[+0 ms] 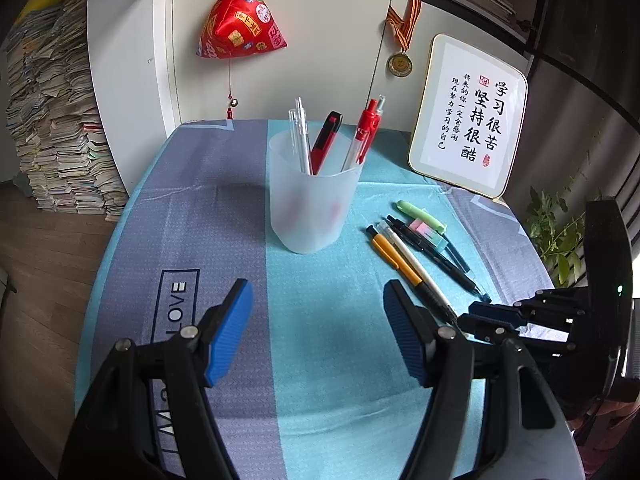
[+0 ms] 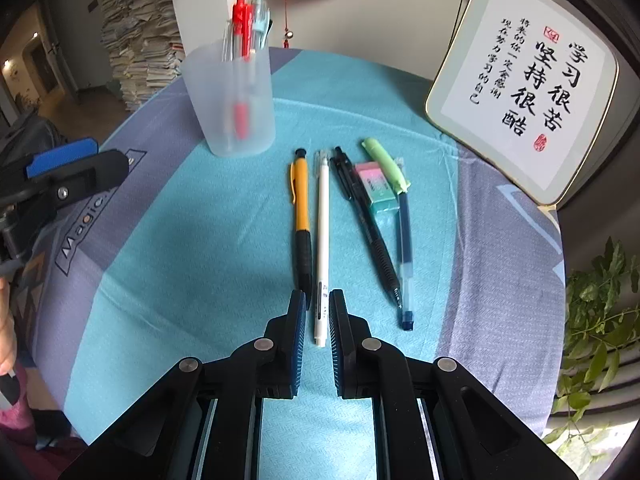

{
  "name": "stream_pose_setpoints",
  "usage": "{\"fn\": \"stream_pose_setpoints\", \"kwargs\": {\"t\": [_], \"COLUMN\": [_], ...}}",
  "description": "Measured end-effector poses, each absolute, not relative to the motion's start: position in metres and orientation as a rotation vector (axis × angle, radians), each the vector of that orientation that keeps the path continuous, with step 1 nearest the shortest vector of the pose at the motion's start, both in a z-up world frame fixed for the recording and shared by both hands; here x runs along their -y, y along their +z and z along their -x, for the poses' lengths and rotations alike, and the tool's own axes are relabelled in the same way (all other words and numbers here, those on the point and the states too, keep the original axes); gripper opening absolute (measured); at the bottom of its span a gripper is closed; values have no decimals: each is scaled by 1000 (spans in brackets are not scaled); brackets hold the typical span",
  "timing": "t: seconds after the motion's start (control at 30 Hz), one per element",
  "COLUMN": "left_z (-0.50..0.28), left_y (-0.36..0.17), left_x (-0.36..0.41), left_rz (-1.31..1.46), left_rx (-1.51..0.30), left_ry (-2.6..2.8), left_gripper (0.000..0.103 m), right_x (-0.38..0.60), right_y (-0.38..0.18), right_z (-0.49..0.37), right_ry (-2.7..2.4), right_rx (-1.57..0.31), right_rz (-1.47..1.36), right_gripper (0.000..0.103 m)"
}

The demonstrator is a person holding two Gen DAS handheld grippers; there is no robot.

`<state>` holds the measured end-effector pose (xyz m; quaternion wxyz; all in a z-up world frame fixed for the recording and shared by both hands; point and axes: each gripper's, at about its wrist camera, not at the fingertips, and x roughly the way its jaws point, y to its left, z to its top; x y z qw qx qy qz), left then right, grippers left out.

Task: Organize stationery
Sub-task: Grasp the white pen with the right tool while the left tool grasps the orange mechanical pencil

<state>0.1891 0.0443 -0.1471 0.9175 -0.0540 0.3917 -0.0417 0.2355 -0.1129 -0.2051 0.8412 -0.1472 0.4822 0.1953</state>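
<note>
From my left wrist camera, the left gripper [image 1: 318, 328] hangs with its fingers spread wide over bare tablecloth [image 1: 320, 360], holding nothing. The frosted cup [image 1: 314, 196] stands just beyond it in the middle of the table, already holding several red and clear pens. To the right of the cup lies the loose row of pens with an eraser [image 1: 430, 234], and my right gripper [image 1: 480, 320] shows low at the near end of that row.

From my right wrist camera, the right gripper [image 2: 318, 314] has its fingers drawn close on either side of the white pen [image 2: 322, 240] near its near end; whether the pads already press it I cannot tell. I judge the step in hand is picking up this pen. Next I need a firm pinch, a lift, then a carry far and left to the cup [image 2: 232, 100], tipping the pen upright to drop it in.

The yellow pen [image 2: 301, 208] lies just left of the white one, close enough to be nudged. The black pen [image 2: 366, 224], blue pen [image 2: 404, 252] and green highlighter [image 2: 386, 166] lie to the right. The framed sign [image 2: 520, 80] leans far right, clear of the path
</note>
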Motion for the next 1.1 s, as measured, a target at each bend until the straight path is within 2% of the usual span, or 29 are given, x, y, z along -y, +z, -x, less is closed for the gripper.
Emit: {"fn": "stream_pose_setpoints", "kwargs": {"t": [0.47, 0.57, 0.63, 0.67, 0.7, 0.87, 0.9, 0.93, 1.03, 1.1], "left_z": [-247, -260, -269, -273, -277, -290, -290, -289, -278, -263], "left_y": [-177, -186, -193, -196, -198, -202, -202, -202, -201, -201], "left_x": [25, 38, 42, 43, 43, 43, 43, 42, 37, 31], "left_rz": [132, 84, 86, 93, 108, 106, 108, 121, 117, 104], "left_rx": [-1005, -1032, -1063, -1081, -1082, -1100, -1100, -1107, -1136, -1148], "left_ry": [-114, -55, -36, -27, -24, 23, 14, -13, -84, -113], "left_gripper": [63, 50, 34, 33, 36, 33, 18, 12, 6, 6], "right_x": [147, 157, 162, 163, 165, 175, 176, 176, 176, 175], "right_y": [-218, -217, -216, -216, -215, -211, -211, -210, -210, -210], "right_z": [-223, -216, -209, -205, -202, -195, -194, -194, -189, -183], "right_ry": [397, 395, 400, 404, 407, 410, 411, 412, 427, 454], "right_rx": [-1065, -1074, -1074, -1073, -1073, -1072, -1073, -1074, -1080, -1091], "right_rz": [267, 246, 242, 240, 235, 215, 212, 210, 214, 224], "right_gripper": [8, 8, 8, 8, 8, 8, 8, 8, 8, 8]}}
